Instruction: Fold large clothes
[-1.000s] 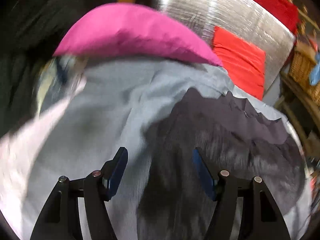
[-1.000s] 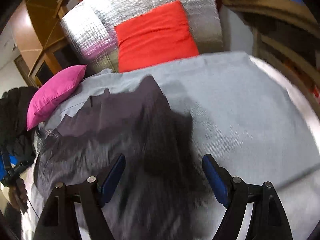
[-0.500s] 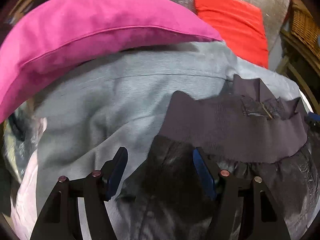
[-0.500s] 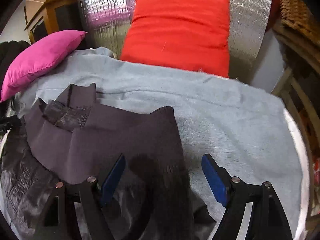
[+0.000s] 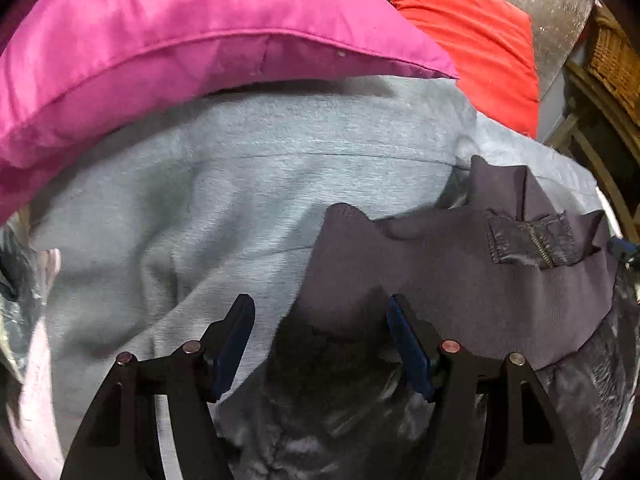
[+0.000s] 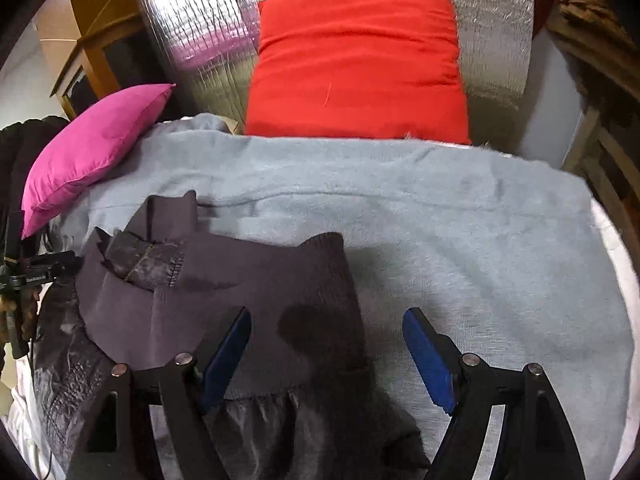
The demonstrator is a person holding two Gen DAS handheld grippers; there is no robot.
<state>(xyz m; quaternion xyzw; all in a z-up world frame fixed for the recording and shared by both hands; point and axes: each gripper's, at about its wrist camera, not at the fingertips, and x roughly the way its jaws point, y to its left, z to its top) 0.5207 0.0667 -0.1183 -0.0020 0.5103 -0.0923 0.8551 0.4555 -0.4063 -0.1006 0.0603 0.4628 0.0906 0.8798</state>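
Silver foil backrest [image 6: 492, 20], wooden cabinet [image 6: 92, 52] (left), wicker basket [image 5: 616, 56], wooden frame [image 6: 600, 152]

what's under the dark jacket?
The dark jacket lies on a grey blanket, which shows all around its ribbed hem. Whatever is beneath the blanket is covered; both grippers are open above the jacket.

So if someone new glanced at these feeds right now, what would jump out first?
Probably the red cushion propped against the silver quilted backrest, and the pink pillow at the far left of the grey blanket. Next, the dark jacket lying on that blanket, its ribbed hem between the open jaws of both the left gripper and right gripper.
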